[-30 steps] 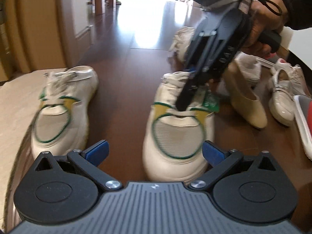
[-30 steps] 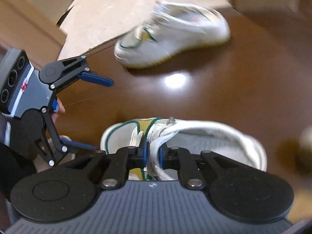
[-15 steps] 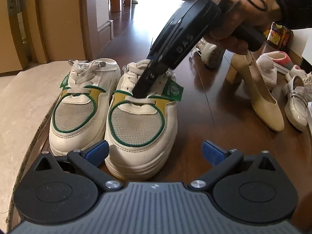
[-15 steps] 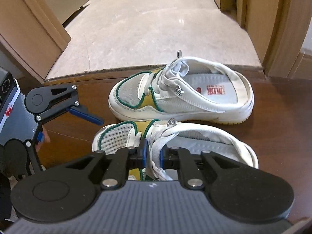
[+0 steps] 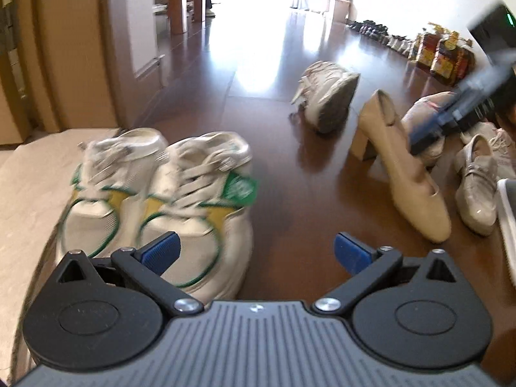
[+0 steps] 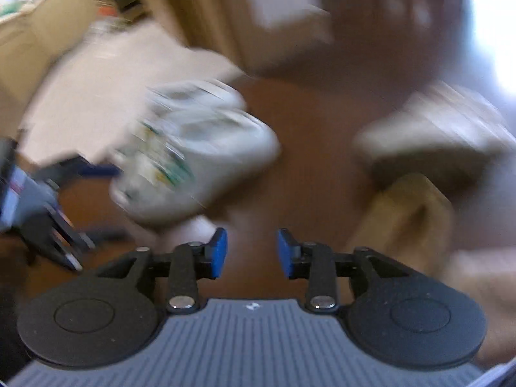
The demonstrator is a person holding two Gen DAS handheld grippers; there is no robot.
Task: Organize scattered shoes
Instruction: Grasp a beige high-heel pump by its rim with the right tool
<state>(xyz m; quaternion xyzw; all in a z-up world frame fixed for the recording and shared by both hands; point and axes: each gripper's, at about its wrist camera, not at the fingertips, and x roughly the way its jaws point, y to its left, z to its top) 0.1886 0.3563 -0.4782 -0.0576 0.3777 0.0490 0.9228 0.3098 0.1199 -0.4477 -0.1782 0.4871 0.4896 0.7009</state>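
1. Shoes lie across a dark wooden floor (image 5: 274,167); in the left wrist view a green-and-yellow-trimmed white sneaker pair (image 5: 161,200) stands side by side at about 9 o'clock, touching, just beside the edge of the pale stone floor (image 5: 29,193).
2. Still loose, by my reading: a beige heeled pump (image 5: 406,174) at 2 o'clock, a pale sneaker tipped on its side (image 5: 329,96) at 1 o'clock, a glossy cream shoe (image 5: 477,190) at 3 o'clock, and more pale shoes behind it, too blurred to name.
3. Left gripper (image 5: 254,251) hovers with its blue fingers (image 5: 161,251) wide apart and nothing between them; its left pad overlaps the near sneaker's toe in the picture, though contact cannot be told.
4. Right gripper (image 6: 252,251) has jaws opening, with only bare floor in the gap. Its view is badly smeared; the sneaker pair (image 6: 193,158) shows at 10 o'clock and a beige heel-like shape (image 6: 409,213) at 3 o'clock.
5. Step in hand, as I judge it: one pair is set, and the next stray shoe is to be fetched, probably the pump.
6. That calls for wider jaws, lined up over the pump's rim or heel.
7. Room: open floor lies between the pair and the strays. The cluster at 3 o'clock is tight, so neighbours may get nudged.
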